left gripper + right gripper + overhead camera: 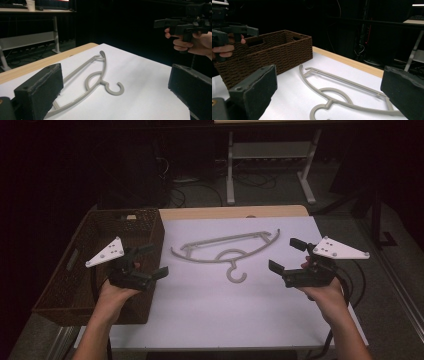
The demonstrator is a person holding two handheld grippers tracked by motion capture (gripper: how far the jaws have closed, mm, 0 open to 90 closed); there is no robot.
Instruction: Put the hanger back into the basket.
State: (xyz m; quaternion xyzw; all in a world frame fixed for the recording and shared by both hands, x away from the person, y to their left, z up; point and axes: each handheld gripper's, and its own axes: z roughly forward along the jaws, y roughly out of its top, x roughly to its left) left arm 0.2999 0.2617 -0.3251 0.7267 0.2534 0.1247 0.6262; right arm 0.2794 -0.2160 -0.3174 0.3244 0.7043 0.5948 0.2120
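Note:
A grey plastic hanger lies flat on the white table top, its hook pointing toward the person. My left gripper hovers open to the left of it, beside the basket. To the right of the hanger my right gripper is open too, with nothing between its jaws. In the left gripper view the hanger lies ahead between the wide black jaws, with the right gripper farther off. The right gripper view has the hanger below its jaws and the left gripper at far left.
A brown woven basket stands at the table's left edge, also seen as the basket in the right gripper view. Behind the table are a white desk frame and floor cables. The room around is dark.

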